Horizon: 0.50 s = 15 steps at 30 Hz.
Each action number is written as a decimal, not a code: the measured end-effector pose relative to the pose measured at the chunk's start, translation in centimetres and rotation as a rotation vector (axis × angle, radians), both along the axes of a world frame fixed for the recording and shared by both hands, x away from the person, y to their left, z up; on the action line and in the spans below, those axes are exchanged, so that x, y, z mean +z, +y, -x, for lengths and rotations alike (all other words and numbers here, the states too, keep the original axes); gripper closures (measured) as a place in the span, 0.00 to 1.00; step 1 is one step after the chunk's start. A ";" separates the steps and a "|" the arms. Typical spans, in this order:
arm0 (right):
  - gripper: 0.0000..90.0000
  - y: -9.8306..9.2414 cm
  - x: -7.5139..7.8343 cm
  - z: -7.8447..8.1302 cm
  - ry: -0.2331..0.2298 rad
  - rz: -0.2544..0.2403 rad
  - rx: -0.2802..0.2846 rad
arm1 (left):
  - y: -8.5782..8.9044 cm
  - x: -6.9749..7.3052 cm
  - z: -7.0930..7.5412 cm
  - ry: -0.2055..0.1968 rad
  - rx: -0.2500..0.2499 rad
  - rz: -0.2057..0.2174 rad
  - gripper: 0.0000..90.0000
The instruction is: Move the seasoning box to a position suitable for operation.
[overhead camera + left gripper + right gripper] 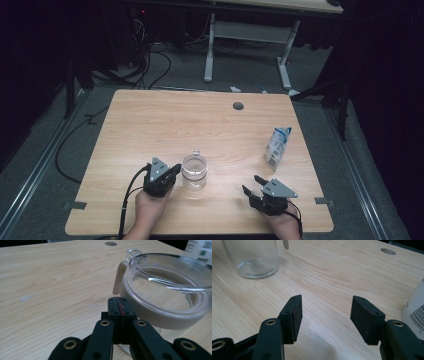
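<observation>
- Your left gripper [119, 305], jaws pressed together on nothing, hides part of the glass jar's [165, 295] base; the jar looks empty.
- The jar stands near the table's [150, 120] 6 o'clock edge.
- Your right gripper [325, 315] holds its jaws apart; the pouch [415, 307] at its 3 o'clock is cut off.

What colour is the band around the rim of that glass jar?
Off-white, almost cream: the band circles the clear glass jar. It shows best in the left gripper view.

At centre frame the glass jar [194, 171] is clear with a pale rim; the table [165, 125] is light wood-grain; the right-side pouch [277, 145] is white and blue; both grippers are black.
</observation>
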State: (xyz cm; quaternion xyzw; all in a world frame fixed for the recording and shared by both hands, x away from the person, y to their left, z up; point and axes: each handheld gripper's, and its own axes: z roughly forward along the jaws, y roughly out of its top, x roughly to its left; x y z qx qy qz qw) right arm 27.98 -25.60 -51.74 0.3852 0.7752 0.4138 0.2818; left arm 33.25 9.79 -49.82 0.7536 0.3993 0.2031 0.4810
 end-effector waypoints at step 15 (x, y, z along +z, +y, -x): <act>0.50 0.2 0.1 0.1 -0.011 0.008 0.014 | -1.7 -0.1 3.4 -0.033 -0.072 0.010 1.00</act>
